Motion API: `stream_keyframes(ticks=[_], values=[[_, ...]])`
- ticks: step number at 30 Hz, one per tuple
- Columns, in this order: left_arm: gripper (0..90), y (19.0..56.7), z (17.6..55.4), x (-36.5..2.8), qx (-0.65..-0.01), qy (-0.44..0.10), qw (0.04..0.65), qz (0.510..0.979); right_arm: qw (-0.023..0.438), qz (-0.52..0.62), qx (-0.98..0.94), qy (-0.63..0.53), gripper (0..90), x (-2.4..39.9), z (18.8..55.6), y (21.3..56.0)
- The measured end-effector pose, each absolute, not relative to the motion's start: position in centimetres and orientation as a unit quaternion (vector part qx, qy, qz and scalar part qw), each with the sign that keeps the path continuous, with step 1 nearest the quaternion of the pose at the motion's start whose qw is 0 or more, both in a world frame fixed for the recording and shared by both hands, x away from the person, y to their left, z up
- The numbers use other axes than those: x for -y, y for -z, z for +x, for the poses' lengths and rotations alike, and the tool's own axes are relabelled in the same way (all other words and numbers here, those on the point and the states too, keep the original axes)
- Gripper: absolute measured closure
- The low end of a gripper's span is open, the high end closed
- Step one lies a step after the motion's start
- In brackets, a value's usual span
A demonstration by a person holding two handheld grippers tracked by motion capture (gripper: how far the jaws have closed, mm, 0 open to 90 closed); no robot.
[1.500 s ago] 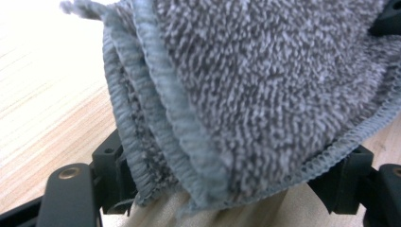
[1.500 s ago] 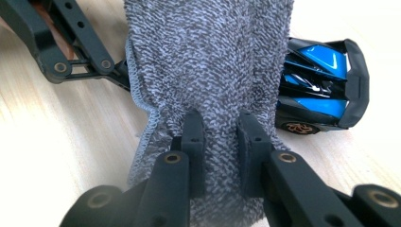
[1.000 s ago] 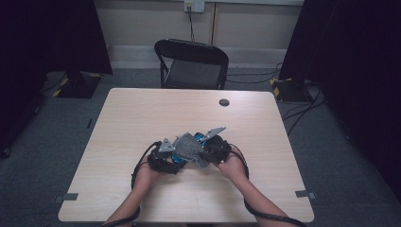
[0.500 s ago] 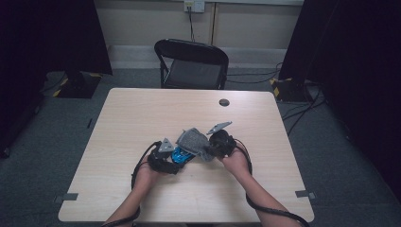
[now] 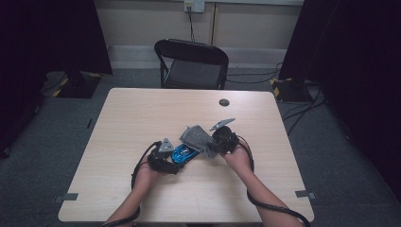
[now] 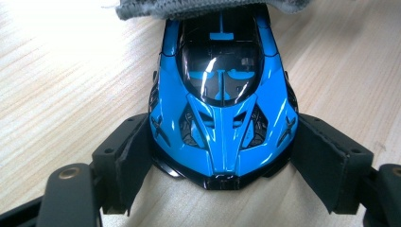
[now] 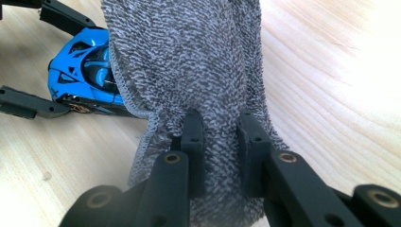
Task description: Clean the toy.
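On the table [image 5: 142, 118], both hands angle inward, seemingly level.

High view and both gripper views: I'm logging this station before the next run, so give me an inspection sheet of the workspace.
Surface: light wooden table, bare apart from the items below.
Job's things: glossy blue and black toy sports car on the table; grey terry cloth draped over its far end.
Clutter: small round black disc near the far edge.
Grippers: left tongs clamp the car's sides at its near end; right tongs pinch a fold of the cloth.
Cables: a black cable trails from the right tongs along the forearm; another loops by the left hand.
Surroundings: black folding chair behind the table, grey carpet, wall socket, dark curtains at both sides.
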State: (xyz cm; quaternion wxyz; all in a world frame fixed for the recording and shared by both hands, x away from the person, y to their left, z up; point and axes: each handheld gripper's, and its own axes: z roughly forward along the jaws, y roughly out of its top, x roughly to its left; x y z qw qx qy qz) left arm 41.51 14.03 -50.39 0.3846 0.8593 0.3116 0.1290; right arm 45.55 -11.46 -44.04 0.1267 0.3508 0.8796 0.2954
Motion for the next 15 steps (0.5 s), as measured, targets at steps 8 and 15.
stream_keyframes(ticks=[8, 15], values=[[23.1, 50.4, 41.5, -14.0, -0.312, -0.129, 0.385, 0.859, 0.133, 0.361, -0.876, -0.29, 76.3, 12.1, 46.1, 43.8], [23.1, 50.4, 41.5, -14.0, -0.312, -0.129, 0.385, 0.859, 0.134, 0.373, -0.872, -0.287, 76.2, 12.6, 46.7, 44.0]])
